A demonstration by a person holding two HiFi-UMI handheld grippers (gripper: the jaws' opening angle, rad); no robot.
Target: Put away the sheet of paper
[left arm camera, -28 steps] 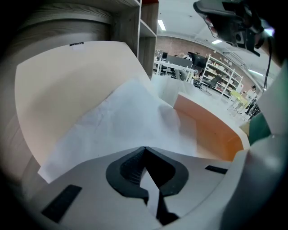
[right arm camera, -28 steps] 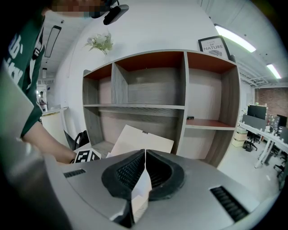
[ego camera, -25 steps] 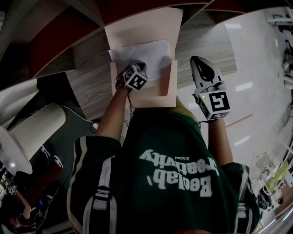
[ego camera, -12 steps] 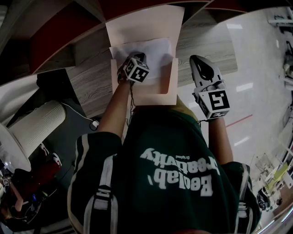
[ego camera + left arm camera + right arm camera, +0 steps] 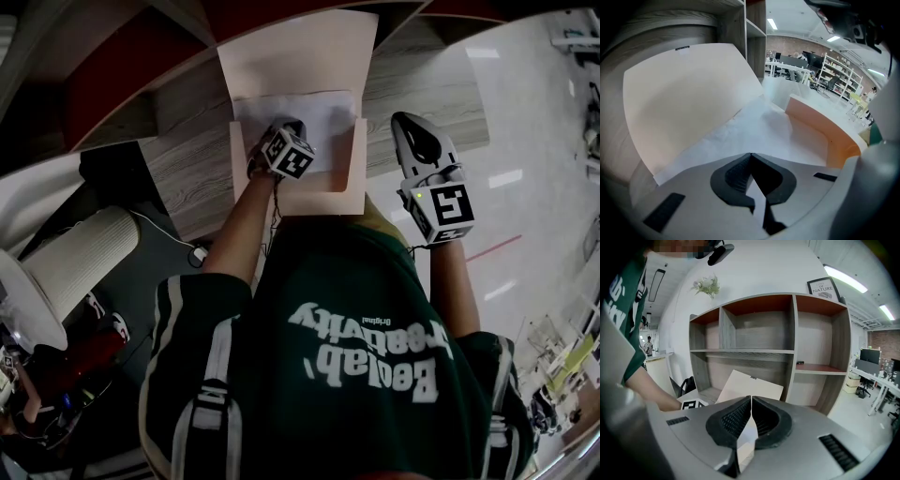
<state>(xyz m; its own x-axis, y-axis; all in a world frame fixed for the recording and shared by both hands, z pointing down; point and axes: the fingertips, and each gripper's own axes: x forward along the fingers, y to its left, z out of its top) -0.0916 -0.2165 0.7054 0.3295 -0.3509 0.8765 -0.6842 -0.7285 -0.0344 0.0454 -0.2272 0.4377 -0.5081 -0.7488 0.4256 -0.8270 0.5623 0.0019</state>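
Observation:
A white sheet of paper (image 5: 314, 112) (image 5: 759, 136) lies inside an open beige folder (image 5: 295, 52) on the wooden shelf top (image 5: 187, 159). The sheet's lower part sits behind the folder's front pocket (image 5: 349, 183) (image 5: 825, 133), and the folder's raised flap (image 5: 684, 103) stands behind it. My left gripper (image 5: 284, 128) (image 5: 750, 155) is shut with nothing between its jaws, and its tips point steeply down onto the sheet. To the right of the folder, my right gripper (image 5: 412, 127) (image 5: 751, 399) hangs shut and empty over the shelf's edge.
A grey and red shelf unit (image 5: 794, 343) with open compartments stands ahead, with a framed print (image 5: 824, 287) and a plant (image 5: 707, 286) on top. A white ribbed cylinder (image 5: 75, 272) and a black bag (image 5: 112, 173) are at the left. Pale floor (image 5: 525, 141) lies to the right.
The sheet has slid and straightened, now sitting square inside the folder. My left gripper shifted slightly right with it. The right gripper has stayed put.

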